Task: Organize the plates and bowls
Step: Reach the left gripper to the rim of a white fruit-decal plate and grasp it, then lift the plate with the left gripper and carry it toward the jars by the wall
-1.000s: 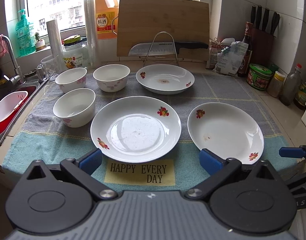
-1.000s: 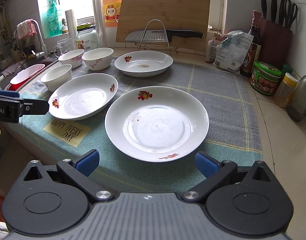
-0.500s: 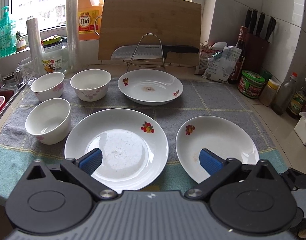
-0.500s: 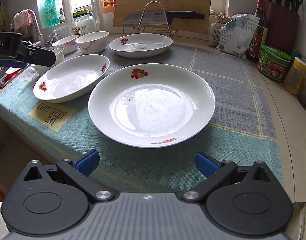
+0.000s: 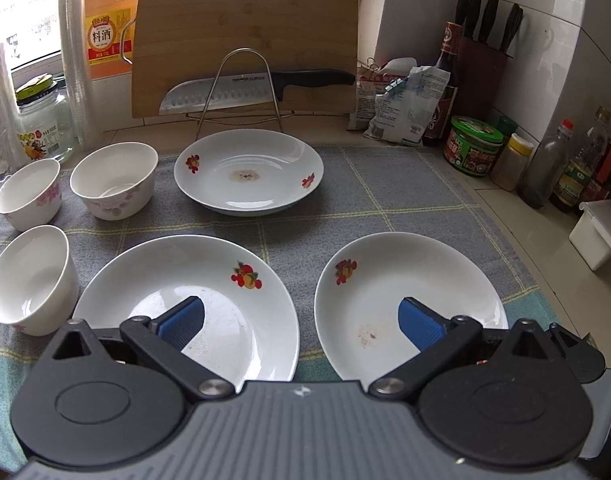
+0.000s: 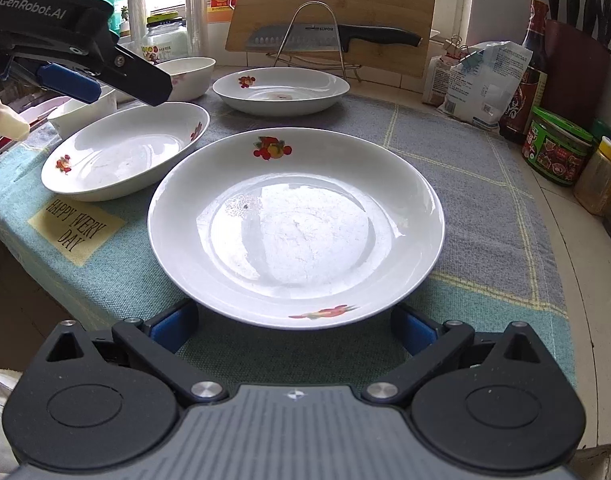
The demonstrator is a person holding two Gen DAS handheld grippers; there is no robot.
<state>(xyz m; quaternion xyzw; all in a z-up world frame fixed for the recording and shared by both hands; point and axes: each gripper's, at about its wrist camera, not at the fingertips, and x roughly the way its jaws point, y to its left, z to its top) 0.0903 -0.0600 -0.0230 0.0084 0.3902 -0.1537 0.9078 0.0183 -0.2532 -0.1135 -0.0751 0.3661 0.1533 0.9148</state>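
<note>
Right wrist view: the right gripper (image 6: 293,326), jaws spread wide and empty, straddles the near rim of the nearest plate (image 6: 295,220) on the towel (image 6: 485,208). A low, shallow approach could push the plate forward rather than grip it, or knock it into the neighbouring plate (image 6: 121,156). The left gripper (image 5: 301,318), equally wide and empty, hangs over both near plates. Only the left wrist view shows all three bowls (image 5: 113,178) beside the far plate (image 5: 249,170), and the brownish stain at that plate's centre.
</note>
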